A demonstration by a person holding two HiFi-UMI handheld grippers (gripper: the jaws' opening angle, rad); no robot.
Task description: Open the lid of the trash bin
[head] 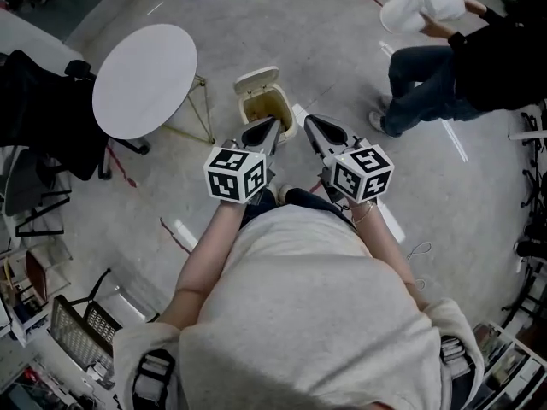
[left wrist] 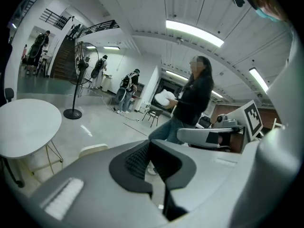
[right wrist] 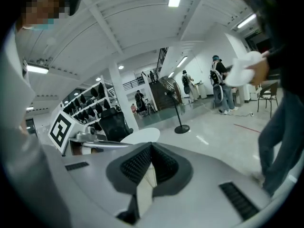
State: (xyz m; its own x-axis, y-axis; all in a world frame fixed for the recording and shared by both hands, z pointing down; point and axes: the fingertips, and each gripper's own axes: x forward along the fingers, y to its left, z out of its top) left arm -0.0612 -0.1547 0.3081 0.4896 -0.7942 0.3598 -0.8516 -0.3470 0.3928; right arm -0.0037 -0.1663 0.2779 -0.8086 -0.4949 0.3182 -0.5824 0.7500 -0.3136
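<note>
Left jaws: my left gripper [left wrist: 149, 144] is clenched, its ribbed pads meeting at the tip with nothing between them.
Right jaws: my right gripper [right wrist: 151, 147] is likewise pressed closed and empty. A cream sliver shows through the slit behind the pads, and I cannot say what it is.
Bin from the left jaws: in the head view the trash bin [head: 246, 108] stands on the floor at 12 o'clock of the left tips, just beyond them. I cannot tell whether they touch its rim.
Bin from the right jaws: at 10 o'clock, near but apart.
Lid: the lid [head: 256, 79] is tipped up at the bin's far edge, at 12 o'clock, and the mouth shows yellowish inside. I judge it already open.
Step in hand: I read this as the finish, making sure the lid rests back on its hinge.
Doing it well: I hold the closed tips clear of the rim so the light bin isn't nudged. If the lid wants to drop, I push its underside slowly toward 12 o'clock with the left tips, with no need to grip.
Surroundings: a round white table [head: 145, 79] stands at 10 o'clock of the bin, well apart. A bystander [head: 436, 79] is at 2 o'clock.
</note>
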